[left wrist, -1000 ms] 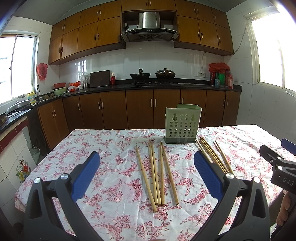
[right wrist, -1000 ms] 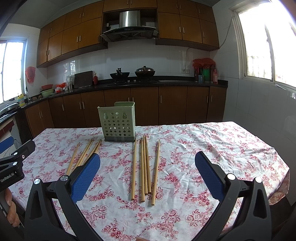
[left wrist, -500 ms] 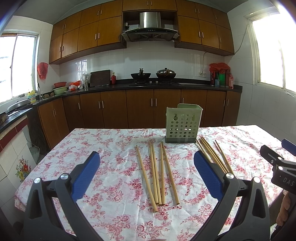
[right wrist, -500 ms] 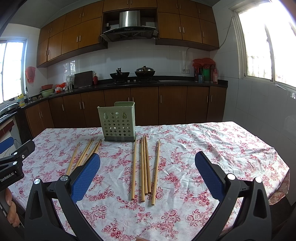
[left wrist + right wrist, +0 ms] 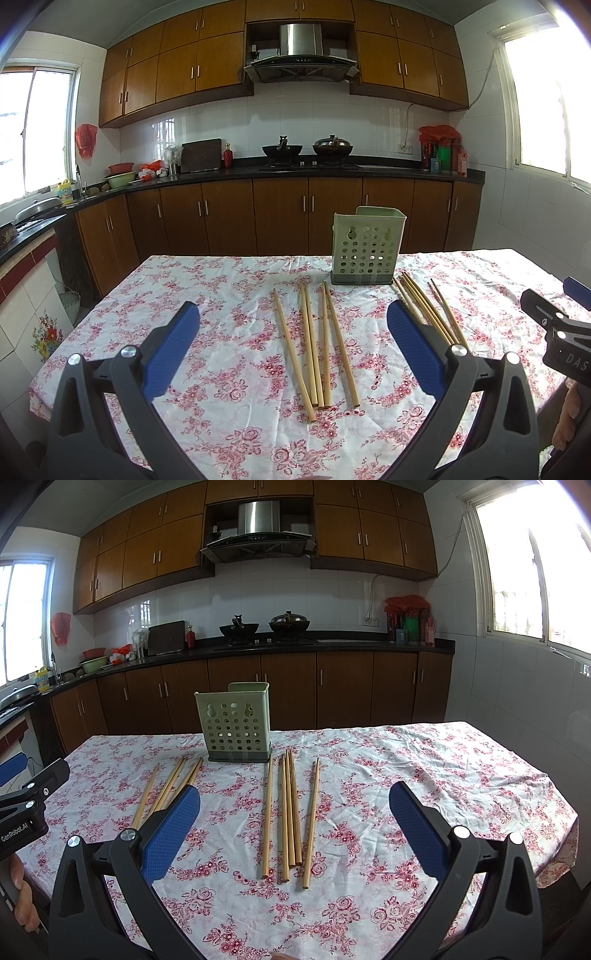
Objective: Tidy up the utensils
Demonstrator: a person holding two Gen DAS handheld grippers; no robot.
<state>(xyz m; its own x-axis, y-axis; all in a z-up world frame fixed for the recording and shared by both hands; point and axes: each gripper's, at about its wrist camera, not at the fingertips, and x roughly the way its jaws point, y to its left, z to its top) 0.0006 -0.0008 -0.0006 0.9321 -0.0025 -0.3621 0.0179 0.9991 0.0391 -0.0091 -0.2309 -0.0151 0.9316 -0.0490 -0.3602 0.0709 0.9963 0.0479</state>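
Observation:
Two groups of wooden chopsticks lie on a floral tablecloth in front of a pale green perforated utensil holder [image 5: 367,252] [image 5: 236,723]. The left group [image 5: 317,343] [image 5: 162,790] lies lengthwise ahead of my left gripper [image 5: 293,325], which is open and holds nothing. The right group [image 5: 428,308] [image 5: 291,812] lies ahead of my right gripper [image 5: 294,805], likewise open with nothing in it. Both grippers hover over the near edge of the table, well short of the holder. Each gripper shows at the edge of the other's view.
The table [image 5: 207,273] is covered by a white cloth with red flowers. A person's fingers [image 5: 22,897] hold the left gripper's handle. Behind the table run brown kitchen cabinets [image 5: 280,218] and a dark counter with two woks [image 5: 306,149]. Windows are on both sides.

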